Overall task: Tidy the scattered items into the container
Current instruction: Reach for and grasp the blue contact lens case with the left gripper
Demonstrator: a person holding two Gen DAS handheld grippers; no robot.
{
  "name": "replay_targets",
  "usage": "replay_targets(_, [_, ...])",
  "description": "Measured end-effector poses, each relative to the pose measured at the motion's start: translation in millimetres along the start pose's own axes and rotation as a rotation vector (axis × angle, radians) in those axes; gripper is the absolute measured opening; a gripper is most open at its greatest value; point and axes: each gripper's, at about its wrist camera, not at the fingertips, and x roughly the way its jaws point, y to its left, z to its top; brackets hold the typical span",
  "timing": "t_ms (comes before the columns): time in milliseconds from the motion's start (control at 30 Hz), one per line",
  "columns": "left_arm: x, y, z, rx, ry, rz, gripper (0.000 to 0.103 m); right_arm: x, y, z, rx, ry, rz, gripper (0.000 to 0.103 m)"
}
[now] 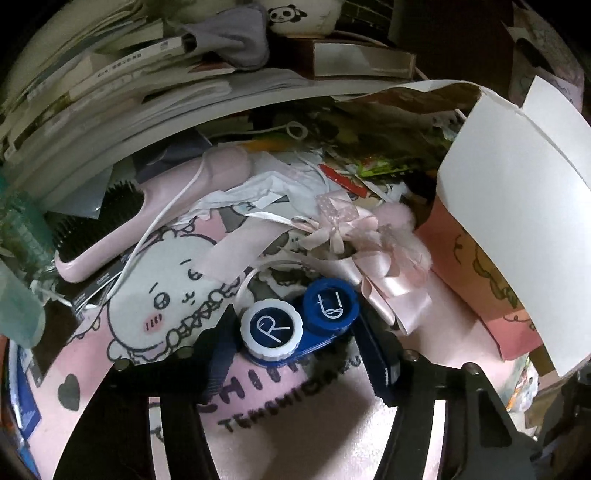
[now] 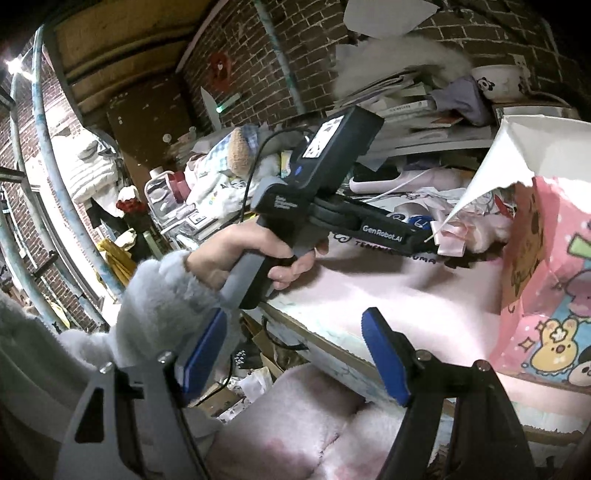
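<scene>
A blue contact lens case [image 1: 295,325], with a white "R" cap and a blue "L" cap, sits between the pads of my left gripper [image 1: 299,350], which is shut on its two ends just over the pink cartoon mat [image 1: 155,295]. The pink paper bag [image 1: 480,291] stands open to the right of it, its white inner flap folded over. In the right wrist view a hand holds the left gripper [image 2: 413,225] with the case [image 2: 406,220], close to the bag [image 2: 546,266]. My right gripper [image 2: 295,354] is open and holds nothing, at the table's front edge.
A pink ribbon bow [image 1: 373,266] lies just behind the case, touching the bag. A pink hairbrush [image 1: 122,225] with a white cable lies at the left. Stacked books [image 1: 110,92] and a panda bowl [image 1: 299,16] crowd the back. A pink fluffy cushion [image 2: 295,424] lies below the table edge.
</scene>
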Motion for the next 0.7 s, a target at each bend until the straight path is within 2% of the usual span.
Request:
replay_targets(200, [-6.8, -0.9, -10.1, -0.014, -0.012, 0.024, 0.057, 2.8, -1.1, 0.5, 0.002, 0.004, 0.0, 0.073])
replay_targets(533, [-30.7, 3.2, -41.2, -0.114, -0.044, 0.134, 0.057, 6.9, -1.7, -0.4, 0.014, 0.015, 0.004, 0.073])
replay_targets(700, [-41.3, 0.9, -55.7, -0.104, -0.064, 0.079, 0.057, 8.1, -4.5, -0.2, 0.022, 0.018, 0.008, 0.073])
